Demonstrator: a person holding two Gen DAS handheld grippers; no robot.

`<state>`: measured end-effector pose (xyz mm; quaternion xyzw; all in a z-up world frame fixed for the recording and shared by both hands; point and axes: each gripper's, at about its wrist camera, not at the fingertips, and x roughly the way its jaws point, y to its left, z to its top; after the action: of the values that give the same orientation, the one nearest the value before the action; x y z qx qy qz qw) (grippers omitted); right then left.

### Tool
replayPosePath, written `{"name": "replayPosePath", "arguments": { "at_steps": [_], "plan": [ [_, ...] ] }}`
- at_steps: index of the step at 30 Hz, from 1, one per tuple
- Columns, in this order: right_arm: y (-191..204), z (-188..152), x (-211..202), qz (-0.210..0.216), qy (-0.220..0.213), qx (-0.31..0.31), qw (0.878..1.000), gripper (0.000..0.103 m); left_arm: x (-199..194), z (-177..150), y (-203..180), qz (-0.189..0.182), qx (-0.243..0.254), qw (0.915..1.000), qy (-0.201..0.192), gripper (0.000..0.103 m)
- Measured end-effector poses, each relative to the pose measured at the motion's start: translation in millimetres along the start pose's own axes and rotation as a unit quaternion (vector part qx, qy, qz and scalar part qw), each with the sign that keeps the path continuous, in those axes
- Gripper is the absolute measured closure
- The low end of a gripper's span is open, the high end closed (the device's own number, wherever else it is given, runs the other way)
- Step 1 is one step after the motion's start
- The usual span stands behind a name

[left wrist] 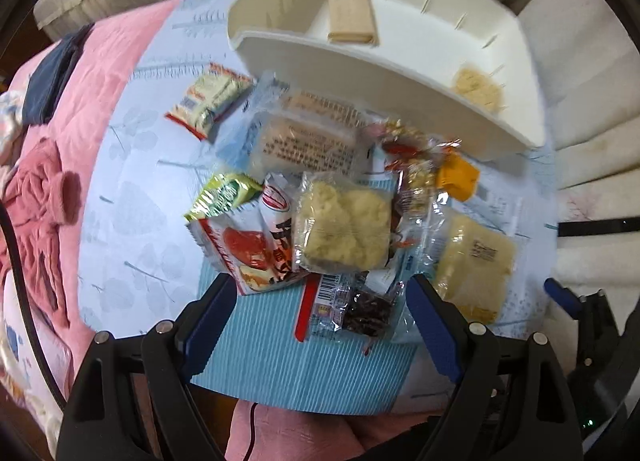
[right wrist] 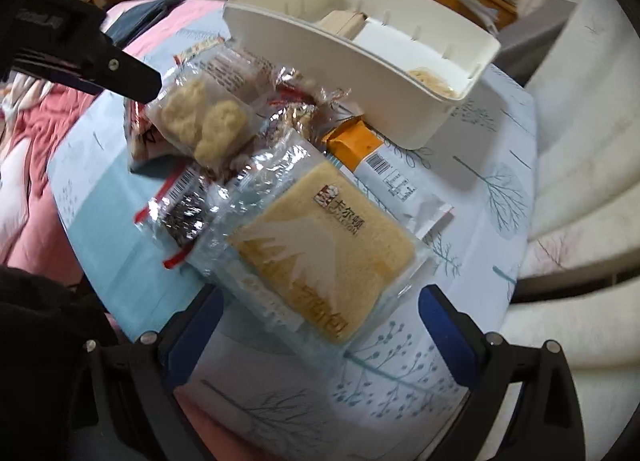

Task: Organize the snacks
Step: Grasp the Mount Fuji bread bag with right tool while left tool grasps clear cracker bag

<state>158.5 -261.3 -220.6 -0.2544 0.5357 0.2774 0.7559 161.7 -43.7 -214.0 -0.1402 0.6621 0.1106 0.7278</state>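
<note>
- Hovering over the heap of wrapped snacks, the left gripper (left wrist: 320, 321) has its jaws spread and empty; a clear packet of dark dried fruit (left wrist: 366, 311) lies between the fingers, untouched as far as I can tell, probably the next pick.
- Over the bread packet (right wrist: 320, 249) the right gripper (right wrist: 320, 325) likewise stands released, nothing pinched; the packet's near corner sits just between the blue pads, so this hand seems lined up for it.
- At twelve o'clock of the pile rests the white bin (left wrist: 384, 65), touching the heap's far edge. It already holds a tan wafer pack (left wrist: 350, 17) and a crumbly yellow cake (left wrist: 478, 89), so sorting looks begun but far from done.
- At the pile's centre lies a pale cookie pack (left wrist: 344, 225), on top of others.
- Buried packs beneath it are half hidden; an orange packet (right wrist: 352, 141) shows only a corner.
- Both views are blurred, so most print is unreadable.
- At ten o'clock in the right view the other gripper's dark finger tip covers part of the pile.
</note>
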Motion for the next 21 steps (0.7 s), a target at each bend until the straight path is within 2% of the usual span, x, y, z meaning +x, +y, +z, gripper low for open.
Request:
{"name": "replayPosePath", "arguments": {
  "at_steps": [6,10,16,18,21],
  "plan": [
    [-15,4,23,0.014,0.017,-0.05,0.998,0.004,32,9,-16,0.031,-0.012,0.9987,0.038,0.017],
    [-17,6,38,0.037,0.034,-0.084,0.995,0.004,53,18,-27,0.067,-0.013,0.9958,0.062,0.017],
    [-9,12,56,0.053,0.044,-0.141,0.988,0.004,69,34,-35,0.099,-0.017,0.9925,0.069,0.017],
    [-7,14,60,0.052,0.044,-0.153,0.986,0.001,74,37,-36,0.106,-0.021,0.9914,0.075,0.017],
    [-8,18,65,0.059,0.041,-0.162,0.984,0.0,80,40,-39,0.127,-0.016,0.9886,0.078,0.017]
  ]
}}
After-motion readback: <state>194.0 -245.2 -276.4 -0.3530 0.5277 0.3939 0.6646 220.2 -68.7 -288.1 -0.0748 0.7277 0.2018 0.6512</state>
